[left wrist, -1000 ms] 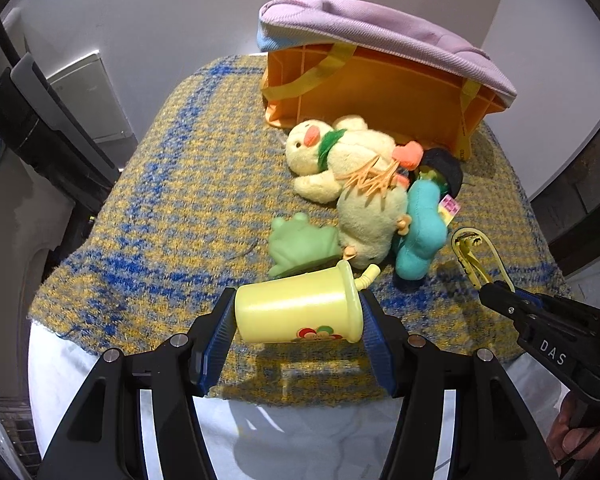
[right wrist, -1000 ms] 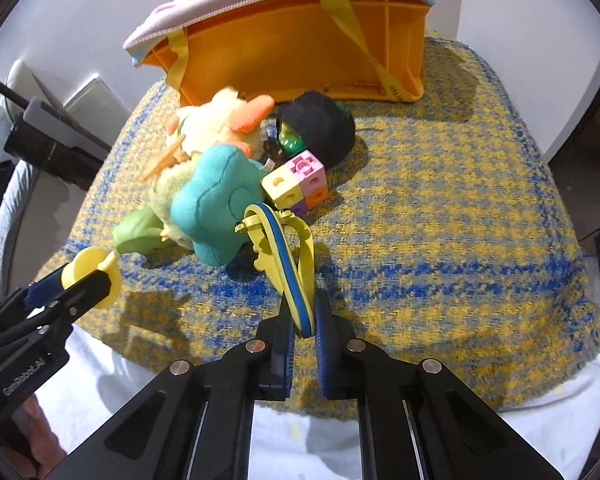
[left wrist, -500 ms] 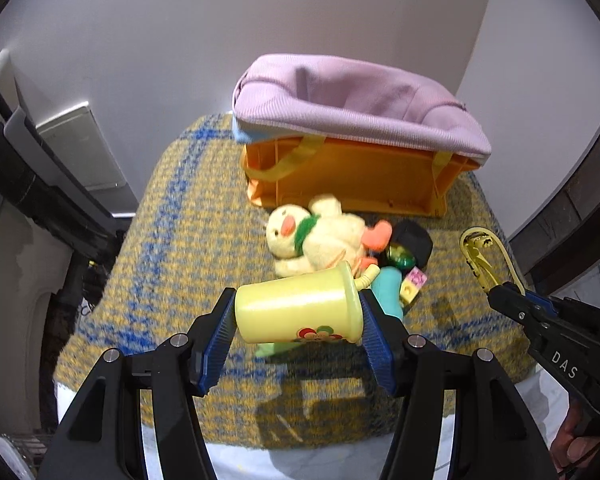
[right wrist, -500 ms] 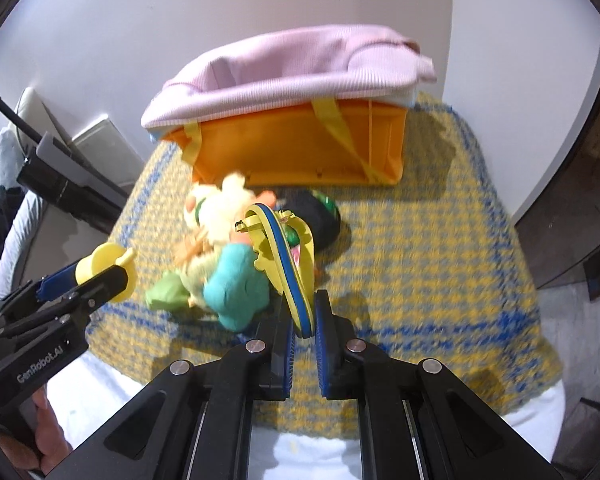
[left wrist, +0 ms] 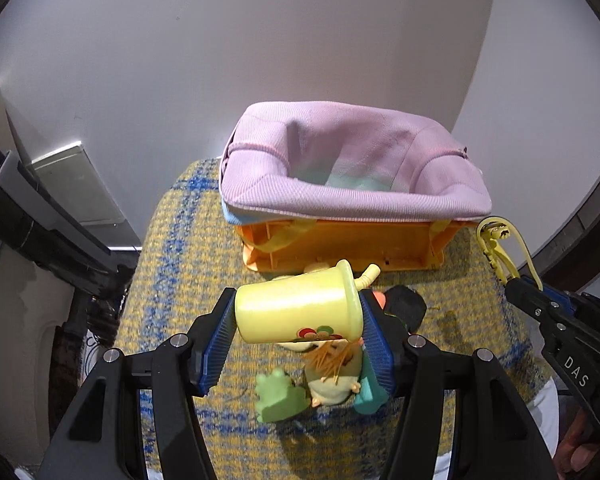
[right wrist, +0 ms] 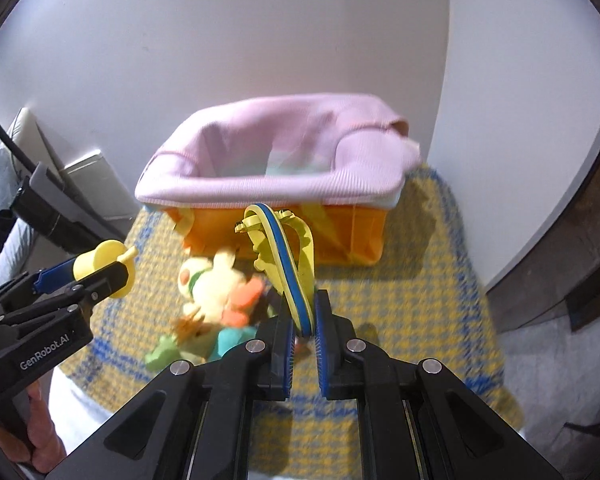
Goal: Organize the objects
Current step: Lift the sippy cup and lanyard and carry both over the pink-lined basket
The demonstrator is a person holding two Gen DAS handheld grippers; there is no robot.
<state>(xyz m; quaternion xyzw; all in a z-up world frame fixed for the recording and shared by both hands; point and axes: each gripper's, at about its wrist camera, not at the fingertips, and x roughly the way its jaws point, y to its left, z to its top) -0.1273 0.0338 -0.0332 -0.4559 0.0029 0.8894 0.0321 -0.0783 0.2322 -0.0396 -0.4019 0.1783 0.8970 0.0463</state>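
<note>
Left wrist: yellow cup (left wrist: 300, 309) in tool, seemingly short of crate rim (left wrist: 352, 212).

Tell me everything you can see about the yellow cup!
The yellow cup looks like smooth, shiny plastic. It has a wider lid with a bendy yellow straw poking out, and a little red and green flower picture on its side. It lies sideways, up in the air above the toys, squeezed end to end between the blue pads of the left gripper. Nothing else touches it.

Right gripper (right wrist: 303, 322) jaws clamped on yellow-blue toy (right wrist: 281, 258); orange basket (right wrist: 340, 236) beyond.
</note>
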